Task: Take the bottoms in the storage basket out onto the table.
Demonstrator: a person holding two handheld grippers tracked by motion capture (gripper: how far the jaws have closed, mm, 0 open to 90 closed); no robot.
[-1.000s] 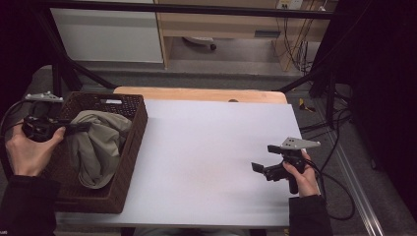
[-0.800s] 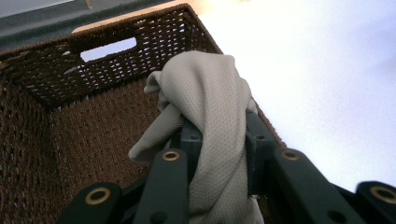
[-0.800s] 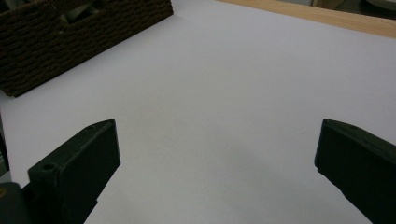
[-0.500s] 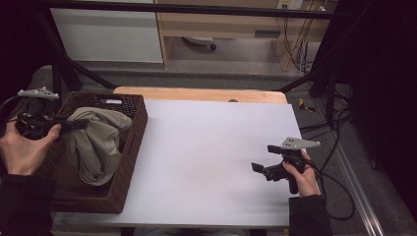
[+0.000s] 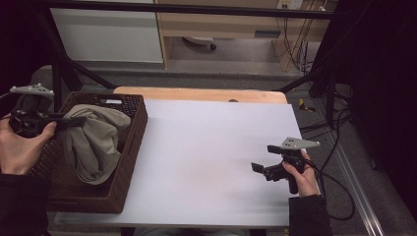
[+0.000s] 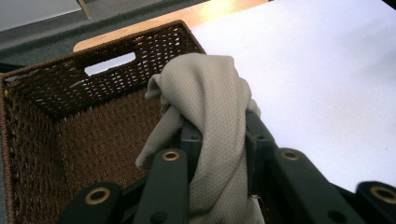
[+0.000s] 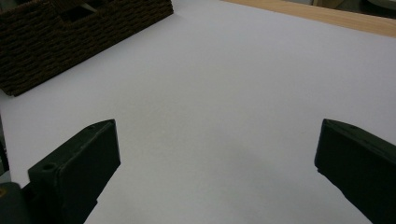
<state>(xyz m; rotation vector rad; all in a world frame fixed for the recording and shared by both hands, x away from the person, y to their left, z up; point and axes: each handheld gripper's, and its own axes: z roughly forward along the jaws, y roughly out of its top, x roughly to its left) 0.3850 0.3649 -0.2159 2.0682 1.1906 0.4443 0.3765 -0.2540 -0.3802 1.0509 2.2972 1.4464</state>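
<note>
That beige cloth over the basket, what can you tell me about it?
The cloth is a beige-grey fabric with a fine knitted or waffle-like texture, crumpled and bunched. The left tool has its two black jaws shut on a gathered fold, so the top is lifted above the brown wicker basket. In the high view the rest hangs in soft folds down into the basket, its lower end resting inside near the bottom. It lies wholly over the basket, not on the white table.

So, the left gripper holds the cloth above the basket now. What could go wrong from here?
1. The left gripper pinches only a bunched fold of the beige cloth; the rest hangs into the wicker basket, so it might slip out.
2. The hanging cloth could drag on the basket's rim and shift or tip it.
3. The right gripper waits open far across the white table, too far to help quickly.
</note>
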